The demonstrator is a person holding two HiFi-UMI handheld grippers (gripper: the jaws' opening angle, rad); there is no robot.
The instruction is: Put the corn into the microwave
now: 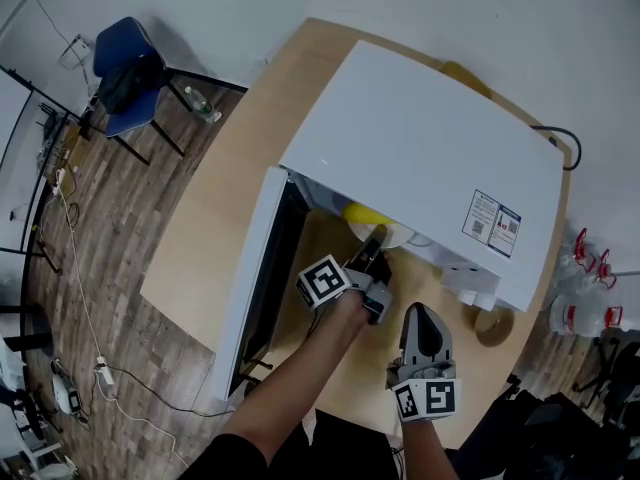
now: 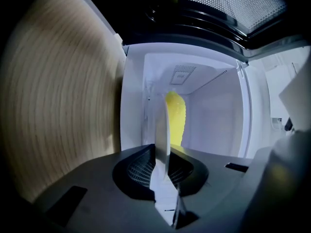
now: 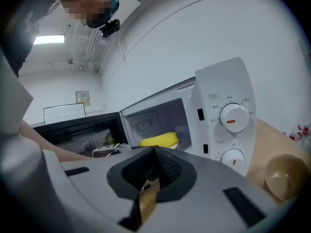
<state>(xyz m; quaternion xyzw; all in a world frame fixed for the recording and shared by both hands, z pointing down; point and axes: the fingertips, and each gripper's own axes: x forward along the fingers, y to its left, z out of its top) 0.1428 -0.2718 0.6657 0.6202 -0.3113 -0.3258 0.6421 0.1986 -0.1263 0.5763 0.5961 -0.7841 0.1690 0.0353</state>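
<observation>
A round wooden table [image 1: 215, 238] carries a white microwave [image 1: 420, 158], which takes up most of the tabletop. Its door [image 1: 258, 278] stands swung wide open to the left side of the head view, showing the dark window and its mesh. A blue chair [image 1: 125, 73] stands on the wooden floor well apart from the table, at the upper left of that view.

A white plate [image 2: 163, 130] reaches into the open front of the microwave. The left gripper [image 1: 375, 243] has its jaws clamped on the plate's near rim, and in the left gripper view the plate shows edge-on between them. That gripper points level into the oven's mouth. Whether the plate rests on the oven floor I cannot tell.

The right gripper [image 1: 424, 313] hangs over the table in front of the microwave's control panel, near the left one but apart from it. Its jaws are closed together with nothing between them.

The yellow corn [image 2: 176, 118] lies on the plate, inside the white oven chamber and close to its front opening.

A small tan bowl [image 1: 493, 326] sits on the table just beside the microwave's front right corner.
</observation>
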